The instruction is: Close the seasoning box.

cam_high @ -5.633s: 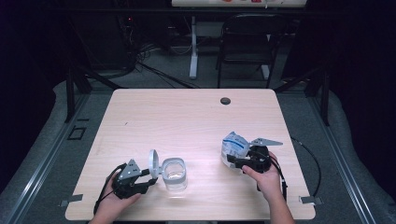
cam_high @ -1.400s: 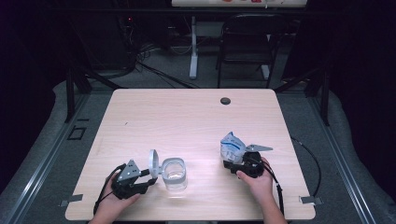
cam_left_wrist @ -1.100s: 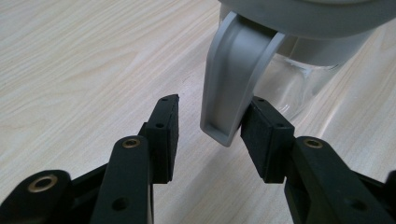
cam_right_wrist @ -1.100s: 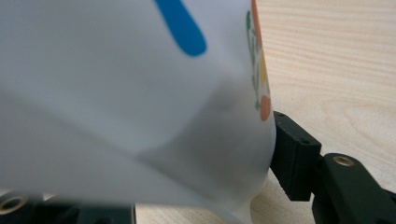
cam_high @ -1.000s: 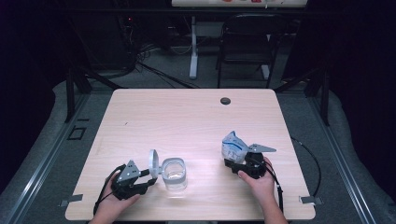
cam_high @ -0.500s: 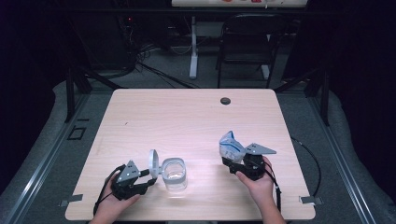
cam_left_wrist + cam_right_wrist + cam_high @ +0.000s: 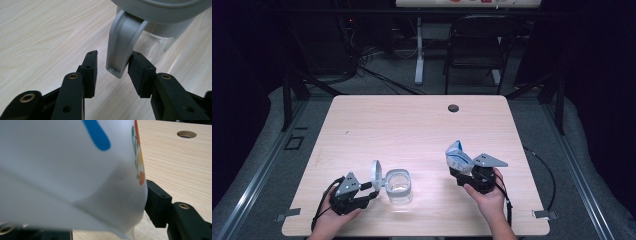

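A clear glass jar (image 7: 398, 187) stands near the table's front edge, its grey hinged lid (image 7: 376, 174) flipped up on the left. My left gripper (image 7: 373, 191) lies level beside it. Its jaws have just been closing on the lid's grey tab (image 7: 122, 50). The right pad (image 7: 140, 72) touches the tab and the left pad (image 7: 90, 67) stands clear of it. To the right, my right gripper (image 7: 460, 174) is shut on a white and blue pouch (image 7: 457, 156) and holds it above the table. The pouch (image 7: 75, 170) hides one finger, and the other finger (image 7: 157, 198) presses its side.
The light wooden table (image 7: 412, 125) has a round cable hole (image 7: 453, 107) near its far edge. A dark chair (image 7: 474, 55) and cables stand on the floor behind it. Bare tabletop lies between the jar and the pouch.
My right gripper has risen slightly with the pouch and shifted a little to the left. The left hand and the jar have stayed in place.
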Demonstrator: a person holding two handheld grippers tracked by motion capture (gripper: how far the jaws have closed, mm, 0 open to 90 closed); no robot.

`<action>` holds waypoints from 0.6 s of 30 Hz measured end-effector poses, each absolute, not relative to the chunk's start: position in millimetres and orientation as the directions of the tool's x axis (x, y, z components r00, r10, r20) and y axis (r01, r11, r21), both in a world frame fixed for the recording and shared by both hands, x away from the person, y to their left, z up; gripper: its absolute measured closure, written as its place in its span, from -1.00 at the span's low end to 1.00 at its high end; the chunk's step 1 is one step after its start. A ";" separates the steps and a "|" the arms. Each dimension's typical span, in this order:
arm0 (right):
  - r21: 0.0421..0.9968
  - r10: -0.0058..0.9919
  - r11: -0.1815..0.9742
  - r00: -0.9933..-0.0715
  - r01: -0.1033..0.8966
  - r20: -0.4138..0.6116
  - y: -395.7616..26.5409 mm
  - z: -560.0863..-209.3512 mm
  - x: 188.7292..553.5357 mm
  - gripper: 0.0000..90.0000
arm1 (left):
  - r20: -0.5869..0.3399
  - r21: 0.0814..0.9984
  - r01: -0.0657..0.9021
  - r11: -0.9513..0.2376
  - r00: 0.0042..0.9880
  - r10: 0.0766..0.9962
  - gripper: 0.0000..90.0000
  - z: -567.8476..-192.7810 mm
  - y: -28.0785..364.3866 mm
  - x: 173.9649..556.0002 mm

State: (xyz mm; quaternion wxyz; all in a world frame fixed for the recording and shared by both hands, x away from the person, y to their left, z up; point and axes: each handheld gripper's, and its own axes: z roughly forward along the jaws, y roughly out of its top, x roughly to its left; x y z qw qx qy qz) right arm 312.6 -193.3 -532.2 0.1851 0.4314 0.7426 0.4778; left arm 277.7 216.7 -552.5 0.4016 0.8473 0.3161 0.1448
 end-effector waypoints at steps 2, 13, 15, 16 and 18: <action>0.869 0.820 0.179 -0.558 0.461 0.127 -193.0 -531.8 312.1 -0.04 | -0.009 0.773 0.419 -0.476 0.758 0.652 0.34 -552.4 216.5 277.5; 0.871 0.823 0.209 -0.561 0.445 0.089 -189.3 -530.7 310.1 -0.04 | -0.009 0.774 0.418 -0.476 0.759 0.651 0.37 -552.1 215.9 277.3; 0.870 0.821 0.219 -0.565 0.442 0.081 -188.2 -530.6 309.9 -0.04 | -0.009 0.774 0.418 -0.476 0.759 0.651 0.37 -552.1 216.1 277.2; 0.870 0.820 0.223 -0.567 0.440 0.077 -187.4 -530.6 309.8 -0.04 | -0.010 0.774 0.418 -0.476 0.759 0.651 0.37 -552.0 216.2 277.1; 0.870 0.819 0.229 -0.570 0.436 0.070 -185.7 -530.7 309.2 -0.04 | -0.009 0.774 0.417 -0.477 0.760 0.650 0.36 -552.0 216.6 277.0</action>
